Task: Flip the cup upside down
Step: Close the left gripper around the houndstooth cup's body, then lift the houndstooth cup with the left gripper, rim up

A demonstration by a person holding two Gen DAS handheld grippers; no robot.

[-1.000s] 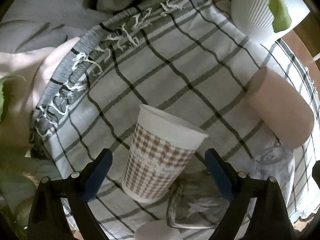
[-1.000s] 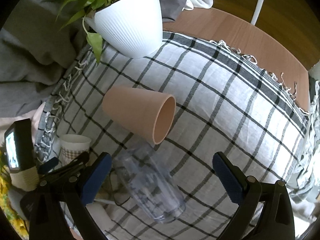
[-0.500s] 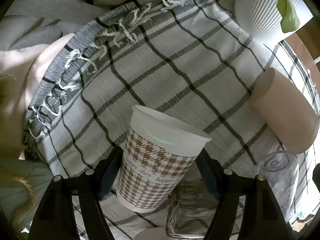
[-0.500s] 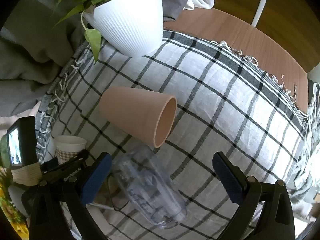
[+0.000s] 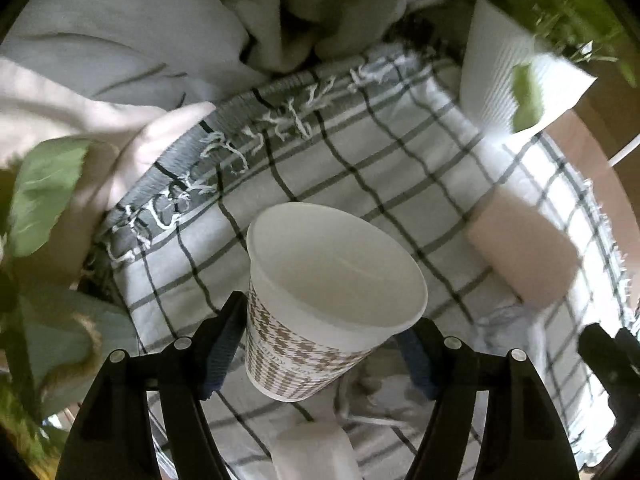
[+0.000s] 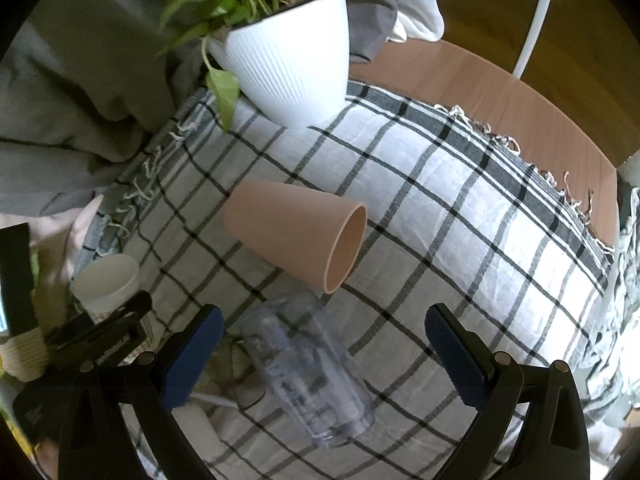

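Note:
A white paper cup with a brown houndstooth band (image 5: 320, 312) is held upright, mouth up, between the blue pads of my left gripper (image 5: 320, 356), lifted off the checked cloth (image 5: 360, 184). The same cup shows at the left of the right wrist view (image 6: 106, 284). My right gripper (image 6: 324, 356) is open and empty, hovering over a clear plastic cup (image 6: 308, 364) that lies on its side. A pink cup (image 6: 296, 236) lies on its side beyond it, and shows in the left wrist view (image 5: 524, 256).
A white ribbed plant pot (image 6: 292, 68) stands at the far edge of the cloth. Grey bedding (image 5: 120, 48) is piled to the left. Bare wooden tabletop (image 6: 500, 92) lies at the far right. A white object (image 5: 312, 452) sits below the held cup.
My left gripper closed on the paper cup and lifted it; its mouth now faces the camera more. The right gripper stayed open and shifted slightly.

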